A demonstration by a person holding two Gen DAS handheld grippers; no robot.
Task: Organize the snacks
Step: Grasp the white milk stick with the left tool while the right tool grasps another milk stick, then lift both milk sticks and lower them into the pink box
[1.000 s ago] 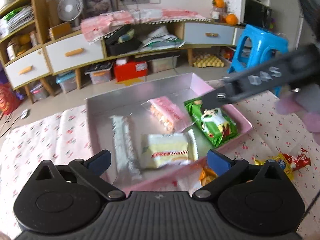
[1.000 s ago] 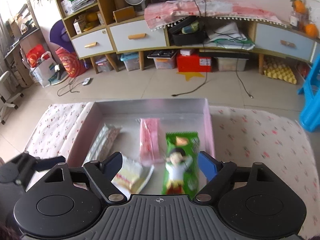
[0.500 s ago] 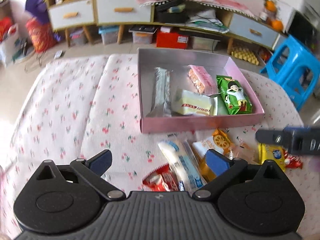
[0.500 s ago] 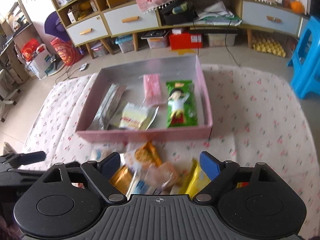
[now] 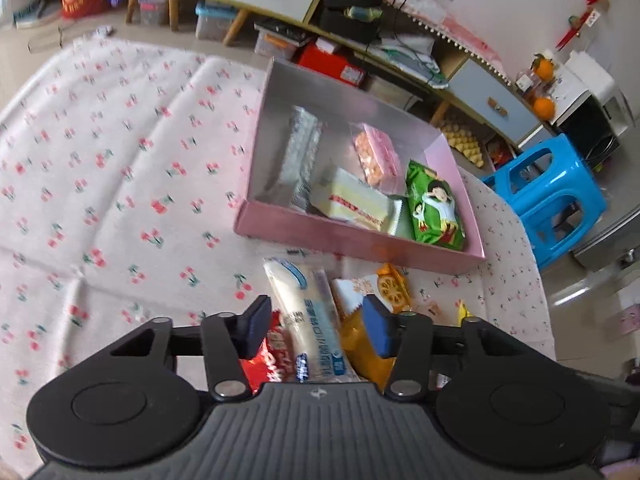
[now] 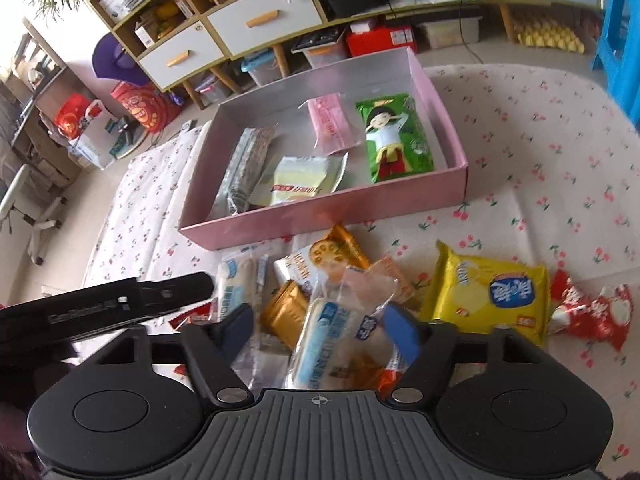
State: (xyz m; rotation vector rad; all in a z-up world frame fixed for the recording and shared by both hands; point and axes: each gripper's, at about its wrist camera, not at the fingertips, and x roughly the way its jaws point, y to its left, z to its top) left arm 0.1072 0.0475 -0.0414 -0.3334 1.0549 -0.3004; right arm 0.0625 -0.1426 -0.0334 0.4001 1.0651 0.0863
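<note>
Both grippers have pulled back from over the pink box point(image 6: 320, 216) to the loose snack pile on the cherry-print cloth in front of its near wall, so I'd judge another pick is coming. Four packets already lie in the box. The left gripper point(image 5: 316, 328) hangs open and empty, a long white-and-blue packet point(image 5: 308, 320) running up between its jaws. The right gripper point(image 6: 320, 328) is open too, holding nothing, with a clear-wrapped blue-and-white packet point(image 6: 332, 332) between its fingers. A yellow packet point(image 6: 488, 292) lies just right of it.
</note>
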